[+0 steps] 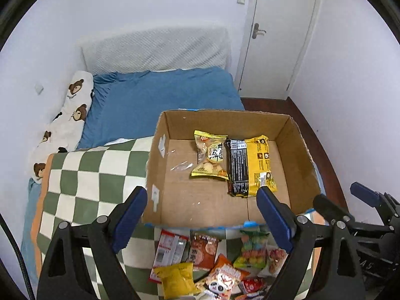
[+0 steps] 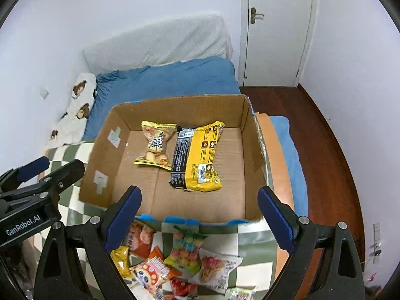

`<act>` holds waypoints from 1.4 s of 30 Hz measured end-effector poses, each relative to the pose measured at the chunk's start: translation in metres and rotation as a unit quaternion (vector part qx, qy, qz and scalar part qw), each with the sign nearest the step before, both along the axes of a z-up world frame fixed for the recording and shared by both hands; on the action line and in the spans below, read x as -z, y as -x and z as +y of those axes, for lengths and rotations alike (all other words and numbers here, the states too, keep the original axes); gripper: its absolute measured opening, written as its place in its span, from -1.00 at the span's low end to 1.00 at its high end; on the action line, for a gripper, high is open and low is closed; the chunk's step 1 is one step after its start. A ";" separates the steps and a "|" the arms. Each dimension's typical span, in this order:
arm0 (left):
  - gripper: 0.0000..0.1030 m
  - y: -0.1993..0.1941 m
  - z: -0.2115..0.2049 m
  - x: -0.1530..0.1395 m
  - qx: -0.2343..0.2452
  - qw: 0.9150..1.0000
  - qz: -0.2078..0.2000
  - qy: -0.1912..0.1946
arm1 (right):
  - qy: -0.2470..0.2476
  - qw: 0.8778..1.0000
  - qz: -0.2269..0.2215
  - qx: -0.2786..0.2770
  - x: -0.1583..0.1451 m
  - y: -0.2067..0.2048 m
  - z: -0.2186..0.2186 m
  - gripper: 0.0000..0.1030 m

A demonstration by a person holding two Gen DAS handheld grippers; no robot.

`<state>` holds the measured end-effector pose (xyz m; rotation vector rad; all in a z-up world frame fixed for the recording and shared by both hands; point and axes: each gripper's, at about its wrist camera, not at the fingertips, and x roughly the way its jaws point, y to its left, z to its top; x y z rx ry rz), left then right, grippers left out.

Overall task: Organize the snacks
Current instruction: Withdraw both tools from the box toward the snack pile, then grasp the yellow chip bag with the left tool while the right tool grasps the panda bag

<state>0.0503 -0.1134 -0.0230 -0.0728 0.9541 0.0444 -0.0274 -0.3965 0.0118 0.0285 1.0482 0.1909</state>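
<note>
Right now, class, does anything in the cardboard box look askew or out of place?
Mildly: the black-and-yellow packet lies tilted in the brown cardboard box, overlapping the yellow biscuit bag. A scrap of clear film sits loose on the floor.

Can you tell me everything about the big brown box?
The cardboard box is big, brown and open on top, with low upright walls and a flat creased floor. Bits of blue tape sit along its near edge, and pale tape scraps stick to its left wall. It rests on the checkered blanket on the bed. Inside lie two snacks side by side, touching: a small yellow packet and a bigger yellow-and-black packet. Neither gripper touches it.
</note>
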 end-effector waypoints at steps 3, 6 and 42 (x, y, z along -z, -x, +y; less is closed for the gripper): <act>0.74 0.020 0.005 -0.008 -0.008 1.000 0.004 0.011 | -0.013 1.000 -0.006 0.006 -0.012 0.019 -0.006 0.87; 0.74 0.047 0.010 -0.010 -0.019 1.000 0.015 0.017 | -0.027 1.000 0.001 0.012 -0.016 0.040 -0.013 0.87; 0.18 0.074 0.042 0.237 -0.088 0.950 0.293 0.067 | 0.001 0.961 0.277 -0.009 0.236 0.173 -0.019 0.03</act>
